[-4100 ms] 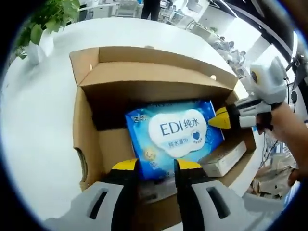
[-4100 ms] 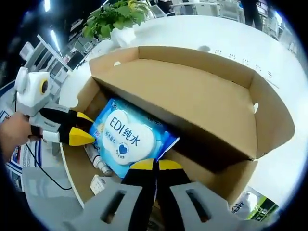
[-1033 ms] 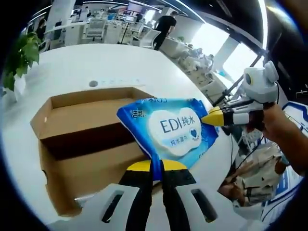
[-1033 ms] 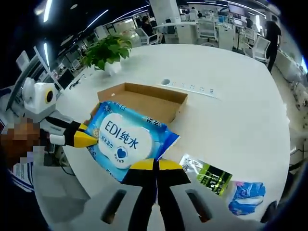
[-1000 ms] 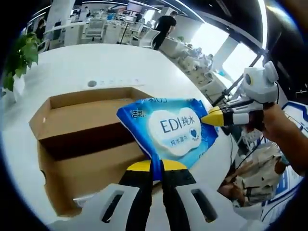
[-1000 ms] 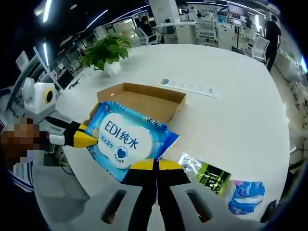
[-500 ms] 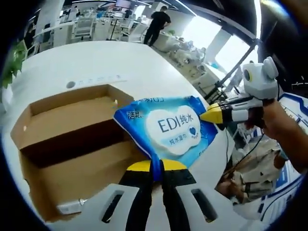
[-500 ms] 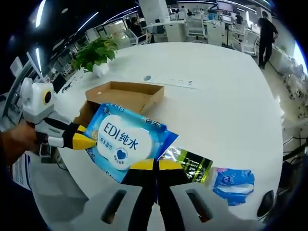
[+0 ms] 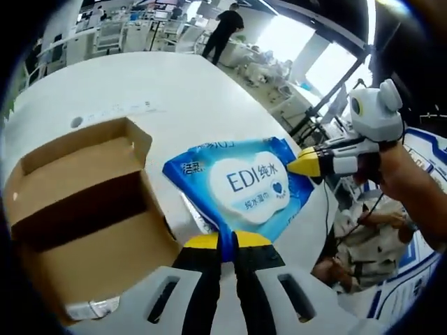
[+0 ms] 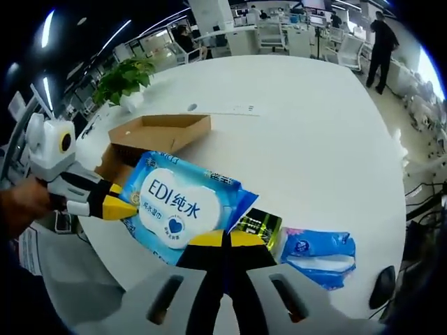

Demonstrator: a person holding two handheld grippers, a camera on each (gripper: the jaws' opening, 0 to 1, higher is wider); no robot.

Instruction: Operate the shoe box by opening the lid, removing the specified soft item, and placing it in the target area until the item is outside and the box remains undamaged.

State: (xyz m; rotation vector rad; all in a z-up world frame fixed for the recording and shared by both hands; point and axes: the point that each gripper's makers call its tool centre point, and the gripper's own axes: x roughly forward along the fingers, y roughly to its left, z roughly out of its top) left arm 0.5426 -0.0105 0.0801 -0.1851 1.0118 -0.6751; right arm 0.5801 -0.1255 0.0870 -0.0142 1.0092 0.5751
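1. My left gripper (image 9: 222,241) is clamped on one edge of the blue wipes pack (image 9: 241,183).
2. My right gripper (image 10: 225,239) pinches the opposite edge, jaws closed.
3. The pack hangs above the white table (image 10: 307,139), outside the open cardboard box (image 9: 77,209).
4. A green-black packet (image 10: 257,225) and a blue packet (image 10: 321,250) lie on the table beside it.

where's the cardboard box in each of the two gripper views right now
Left gripper view: the box takes up the left side, open, left of the left gripper.
Right gripper view: the box sits upper left on the white table, above the right gripper.
Shared landmark: the blue EDI wipes pack, pinched by both grippers.
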